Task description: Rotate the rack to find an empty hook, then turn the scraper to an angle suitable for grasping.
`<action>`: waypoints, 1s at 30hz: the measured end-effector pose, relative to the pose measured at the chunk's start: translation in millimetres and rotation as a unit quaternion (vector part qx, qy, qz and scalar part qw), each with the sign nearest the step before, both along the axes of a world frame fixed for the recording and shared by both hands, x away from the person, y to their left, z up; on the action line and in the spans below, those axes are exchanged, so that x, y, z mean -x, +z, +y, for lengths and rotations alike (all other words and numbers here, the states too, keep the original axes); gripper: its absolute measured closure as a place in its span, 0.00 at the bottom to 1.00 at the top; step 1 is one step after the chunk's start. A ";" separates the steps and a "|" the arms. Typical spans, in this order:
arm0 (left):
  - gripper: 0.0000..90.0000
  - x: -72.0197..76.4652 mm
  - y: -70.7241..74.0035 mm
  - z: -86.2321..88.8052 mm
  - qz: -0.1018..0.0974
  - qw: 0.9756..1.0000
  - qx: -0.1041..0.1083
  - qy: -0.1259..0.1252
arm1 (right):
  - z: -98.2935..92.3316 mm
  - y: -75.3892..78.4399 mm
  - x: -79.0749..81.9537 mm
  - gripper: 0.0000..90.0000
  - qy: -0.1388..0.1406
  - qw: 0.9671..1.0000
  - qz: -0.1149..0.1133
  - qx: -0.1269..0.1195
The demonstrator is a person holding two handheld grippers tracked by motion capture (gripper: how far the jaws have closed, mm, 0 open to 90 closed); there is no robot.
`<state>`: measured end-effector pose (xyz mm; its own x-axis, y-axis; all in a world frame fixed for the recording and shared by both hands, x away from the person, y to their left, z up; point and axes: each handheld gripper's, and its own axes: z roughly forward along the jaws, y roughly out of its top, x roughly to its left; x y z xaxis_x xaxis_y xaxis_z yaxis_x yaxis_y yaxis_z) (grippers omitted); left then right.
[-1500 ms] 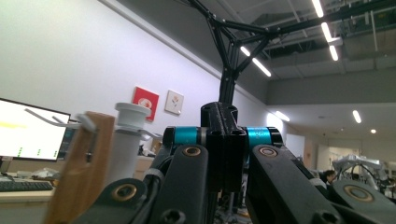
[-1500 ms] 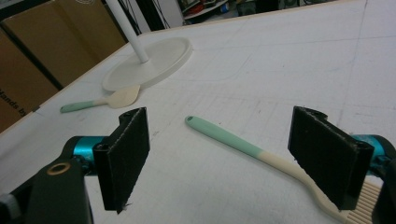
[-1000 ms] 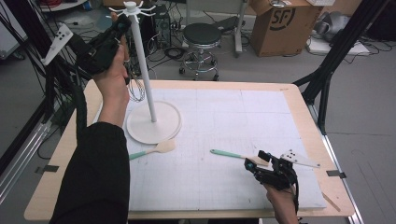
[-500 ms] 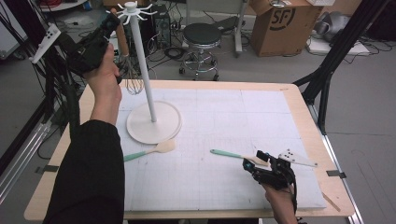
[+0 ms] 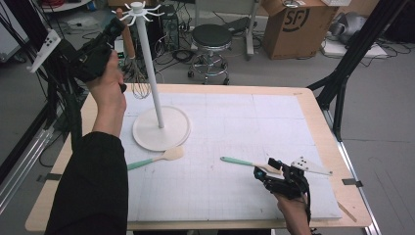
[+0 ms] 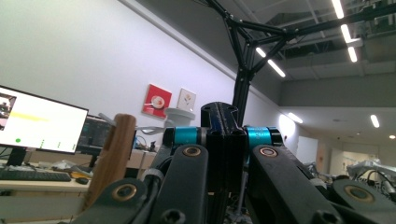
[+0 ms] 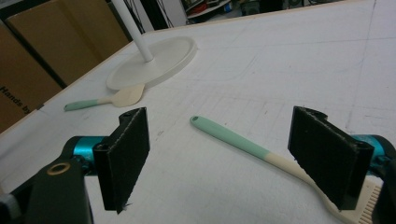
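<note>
Left gripper (image 5: 100, 46): you hold it raised above the table's far left corner, jaws clamped tight on the whisk's wooden handle (image 5: 128, 39); in the left gripper view the jaws meet and that handle (image 6: 109, 158) stands just left of them.
Whisk (image 5: 139, 81): it hangs from your left gripper, wire head down, close beside the stand's pole and up near the hooks; whether it touches a hook you cannot tell.
Hook stand (image 5: 147, 63): white pole upright on a round base (image 5: 161, 129), hooks fanned out at the top (image 5: 137, 9), at the left half of the table.
Right gripper (image 5: 281, 178): your hand rests it low at the near right of the table, jaws spread wide with nothing pressed between the pads (image 7: 126, 154).
Green-handled brush (image 5: 244, 164): it lies flat on the mat just ahead of your right gripper; in the right gripper view its cream head end (image 7: 355, 212) runs under the right-hand jaw, green handle (image 7: 224, 133) pointing away.
Spatula (image 5: 156, 159): green handle, cream blade, flat on the mat with the blade just beside the stand's base, well apart from the brush.
Table (image 5: 313, 112): wooden edge, white gridded mat across the top.
Beyond the table: black stool (image 5: 213, 36) and cardboard box (image 5: 293, 24) on the floor.
</note>
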<state>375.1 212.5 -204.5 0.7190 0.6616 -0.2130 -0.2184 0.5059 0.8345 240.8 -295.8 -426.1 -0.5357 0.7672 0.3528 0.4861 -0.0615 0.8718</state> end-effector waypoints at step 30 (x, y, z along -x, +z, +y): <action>0.58 58.6 -27.5 15.4 0.014 0.997 -0.070 -0.032 | 7.8 2.8 2.3 0.22 0.005 1.000 -0.005 0.005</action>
